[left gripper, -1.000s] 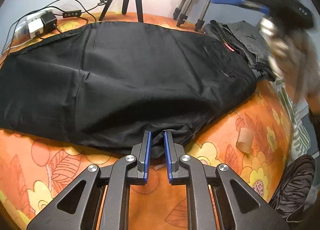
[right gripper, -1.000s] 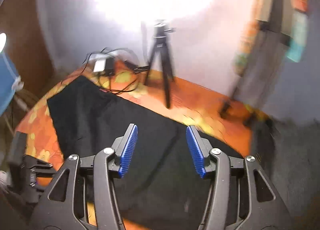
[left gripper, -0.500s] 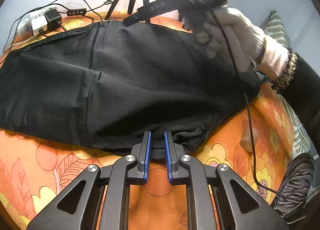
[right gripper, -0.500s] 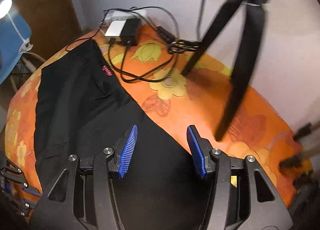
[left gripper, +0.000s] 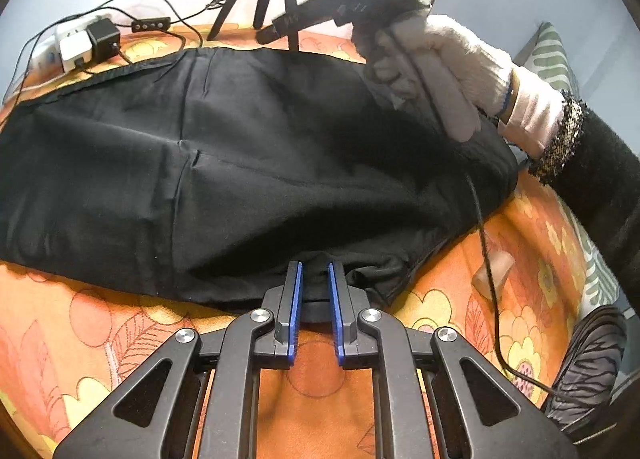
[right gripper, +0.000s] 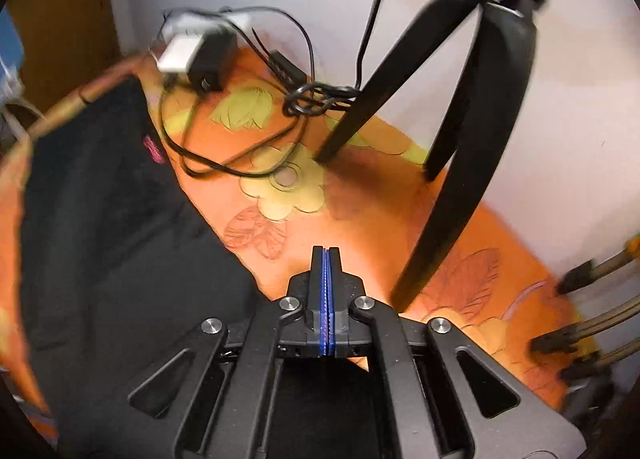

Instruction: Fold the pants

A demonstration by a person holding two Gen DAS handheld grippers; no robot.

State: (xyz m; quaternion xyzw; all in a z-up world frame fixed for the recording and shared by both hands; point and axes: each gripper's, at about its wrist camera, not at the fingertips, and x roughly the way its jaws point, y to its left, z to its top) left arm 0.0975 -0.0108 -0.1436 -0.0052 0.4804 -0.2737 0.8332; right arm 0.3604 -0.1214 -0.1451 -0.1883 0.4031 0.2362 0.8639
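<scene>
Black pants (left gripper: 256, 163) lie spread flat on an orange flowered cloth (left gripper: 80, 339). My left gripper (left gripper: 315, 271) sits at their near edge, its blue jaws narrowly apart with bunched black fabric between them. My right gripper (right gripper: 325, 255) is shut with nothing between its pads; it hovers over bare cloth just past the far edge of the pants (right gripper: 100, 227), close to a tripod leg. In the left wrist view the right gripper (left gripper: 352, 7) is held by a white-gloved hand over the far right side of the pants.
A black tripod (right gripper: 460, 119) stands on the cloth by the wall. A power strip with plugs (left gripper: 84, 43) and tangled cables (right gripper: 240, 127) lie at the far left. A small cardboard tube (left gripper: 492, 271) lies right of the pants. More tripod legs (right gripper: 580, 315) stand at right.
My right gripper has closed from wide open to fully shut and moved toward the far edge of the pants by the tripod. My left gripper has kept its place at the near edge.
</scene>
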